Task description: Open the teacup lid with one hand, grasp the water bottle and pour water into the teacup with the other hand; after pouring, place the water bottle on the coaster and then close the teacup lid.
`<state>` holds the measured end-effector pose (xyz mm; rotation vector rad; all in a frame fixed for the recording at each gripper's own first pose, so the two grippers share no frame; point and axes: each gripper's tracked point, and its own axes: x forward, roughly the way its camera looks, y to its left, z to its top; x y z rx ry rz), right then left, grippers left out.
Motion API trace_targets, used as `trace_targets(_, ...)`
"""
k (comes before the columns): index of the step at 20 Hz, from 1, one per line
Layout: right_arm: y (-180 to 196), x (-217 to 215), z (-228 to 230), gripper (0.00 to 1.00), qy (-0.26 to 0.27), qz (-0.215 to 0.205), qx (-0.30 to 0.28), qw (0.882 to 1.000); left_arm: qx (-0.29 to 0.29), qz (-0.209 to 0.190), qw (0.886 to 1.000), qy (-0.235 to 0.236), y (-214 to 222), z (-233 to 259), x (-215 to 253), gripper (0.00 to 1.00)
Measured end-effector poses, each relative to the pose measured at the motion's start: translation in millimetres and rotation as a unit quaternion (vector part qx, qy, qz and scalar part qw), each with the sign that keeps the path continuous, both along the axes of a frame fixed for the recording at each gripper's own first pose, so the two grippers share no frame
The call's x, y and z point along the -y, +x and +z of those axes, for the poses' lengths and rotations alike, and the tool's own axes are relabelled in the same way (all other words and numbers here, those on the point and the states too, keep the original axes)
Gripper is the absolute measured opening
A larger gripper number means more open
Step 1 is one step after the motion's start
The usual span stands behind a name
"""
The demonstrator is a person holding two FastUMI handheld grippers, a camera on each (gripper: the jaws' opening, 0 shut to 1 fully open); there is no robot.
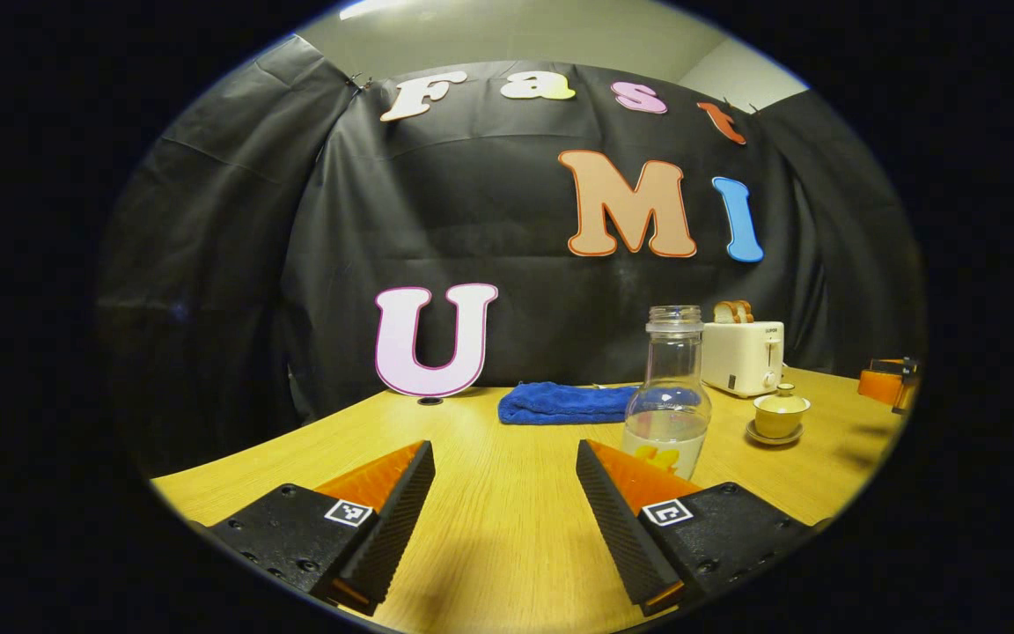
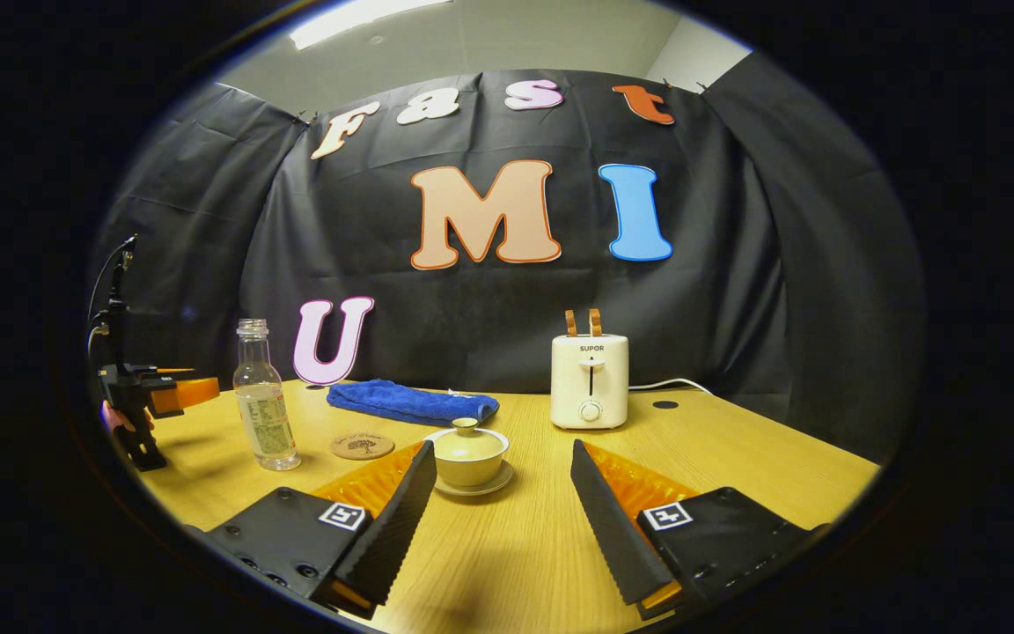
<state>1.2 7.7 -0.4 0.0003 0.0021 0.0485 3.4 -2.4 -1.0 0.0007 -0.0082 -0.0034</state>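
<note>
Your left gripper (image 1: 504, 475) and right gripper (image 2: 498, 475) both hover with jaws apart, gripping nothing. The water bottle (image 2: 264, 405) stands uncapped near the surface's left edge, coaster (image 2: 363, 445) beside it; the teacup (image 2: 469, 458) sits lidded mid-surface.

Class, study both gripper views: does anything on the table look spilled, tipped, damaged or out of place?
Nothing stands out. The water bottle stands upright without a cap, the lid sits on the teacup, and the coaster lies flat and bare.

Clear water bottle (image 2: 264, 401), yellow teacup (image 2: 469, 458), blue towel (image 2: 410, 402) (deep blue), cream toaster (image 2: 590, 380), light woodgrain table (image 2: 516, 546)
</note>
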Motion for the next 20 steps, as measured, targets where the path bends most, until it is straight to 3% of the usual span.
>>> trace_targets(8,11,-7,-2,0.96,0.000,0.007,-0.003,1.000,0.001,0.000,1.000,-0.001,0,-1,0,0.95)
trace_targets(20,60,-34,-11,0.95,0.001,0.044,-0.022,0.999,0.001,-0.002,1.000,-0.002,1,-2,1,0.95)
